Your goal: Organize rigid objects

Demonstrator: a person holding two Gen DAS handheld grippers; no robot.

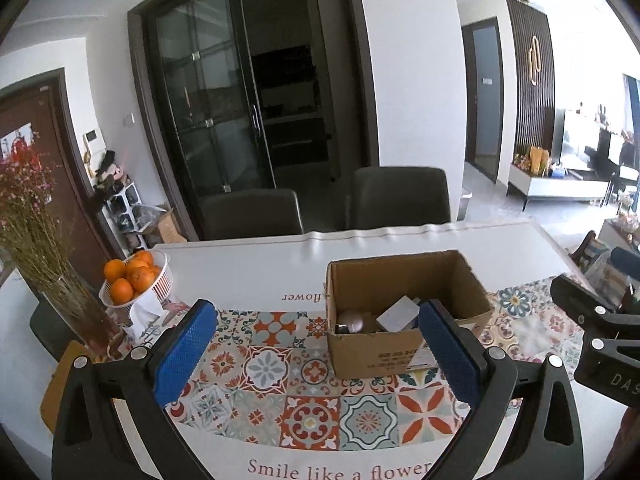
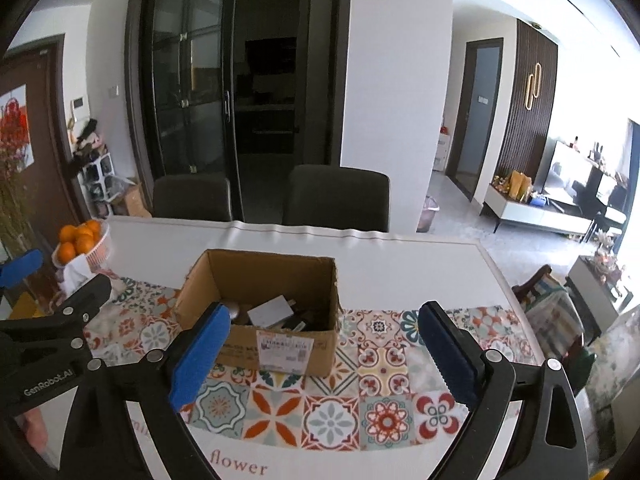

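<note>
An open cardboard box [image 1: 384, 350] [image 2: 276, 350] stands on the patterned tablecloth and holds several objects, among them a white box [image 1: 398, 312] [image 2: 270, 312] and a round pale item [image 1: 351, 319]. My left gripper [image 1: 316, 354] is open, blue pads wide apart, nothing between them, hovering in front of and left of the box. My right gripper [image 2: 324, 354] is open too and empty, just in front of the box and right of it. Each gripper's black frame shows at the edge of the other's view.
A white basket of oranges [image 1: 134, 278] [image 2: 80, 242] and a glass vase of dried flowers [image 1: 72, 308] stand at the table's left. Two dark chairs [image 1: 400, 198] [image 2: 336, 196] are at the far side. The tablecloth [image 1: 312, 412] spreads around the box.
</note>
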